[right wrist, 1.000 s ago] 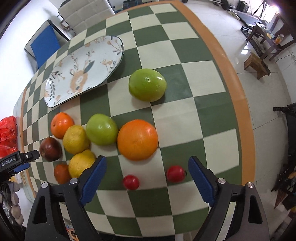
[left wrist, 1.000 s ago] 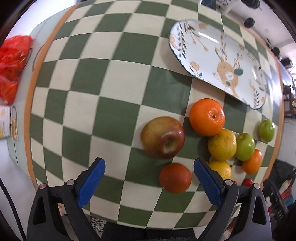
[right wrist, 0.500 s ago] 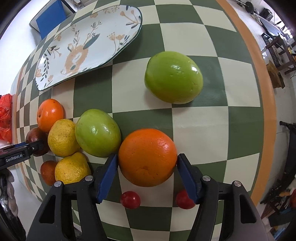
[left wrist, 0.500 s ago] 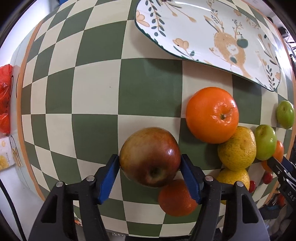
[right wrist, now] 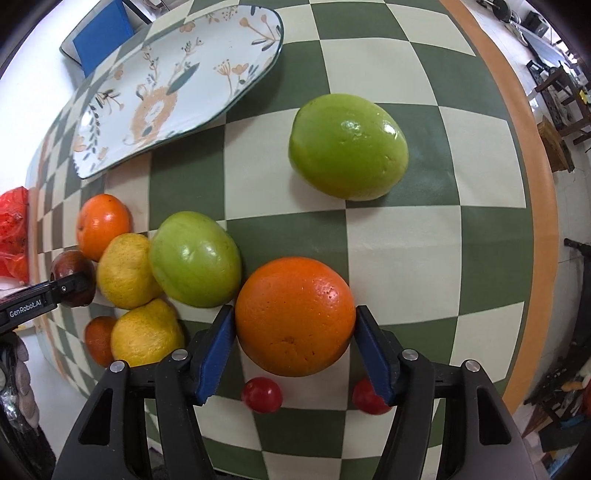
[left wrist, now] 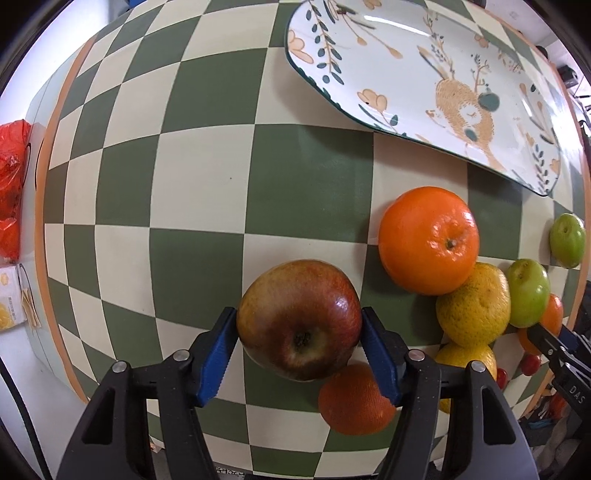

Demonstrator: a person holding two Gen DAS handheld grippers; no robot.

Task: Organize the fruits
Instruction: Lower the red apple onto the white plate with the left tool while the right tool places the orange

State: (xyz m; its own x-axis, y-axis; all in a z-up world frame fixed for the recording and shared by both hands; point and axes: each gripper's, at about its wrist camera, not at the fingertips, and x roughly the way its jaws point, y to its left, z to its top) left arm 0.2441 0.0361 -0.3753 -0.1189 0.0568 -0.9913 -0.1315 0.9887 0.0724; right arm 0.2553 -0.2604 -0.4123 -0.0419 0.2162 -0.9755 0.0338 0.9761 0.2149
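Observation:
On the green-and-cream checked table, my left gripper [left wrist: 299, 332] is shut on a red apple [left wrist: 299, 319], its blue pads pressing both sides. My right gripper [right wrist: 295, 328] is shut on a large orange [right wrist: 295, 317]. A floral oval plate [left wrist: 406, 55] [right wrist: 177, 85] lies bare at the far side. Right of the apple sit an orange [left wrist: 428, 240], a yellow citrus [left wrist: 472, 306], a small dark tangerine [left wrist: 354, 400] and two green fruits [left wrist: 528, 291]. In the right wrist view a big green fruit [right wrist: 347, 146] lies alone, and another green fruit [right wrist: 195, 258] touches two yellow citrus [right wrist: 125, 271].
Two cherry tomatoes [right wrist: 262, 394] lie under my right gripper's fingers. A red plastic bag [left wrist: 13, 184] sits beyond the table's left edge. A blue chair seat [right wrist: 103, 33] stands behind the plate. The table's orange rim [right wrist: 532, 184] runs close on the right, with floor beyond.
Both grippers were open and further back one second ago. They moved forward and closed, the left on the apple and the right on the large orange.

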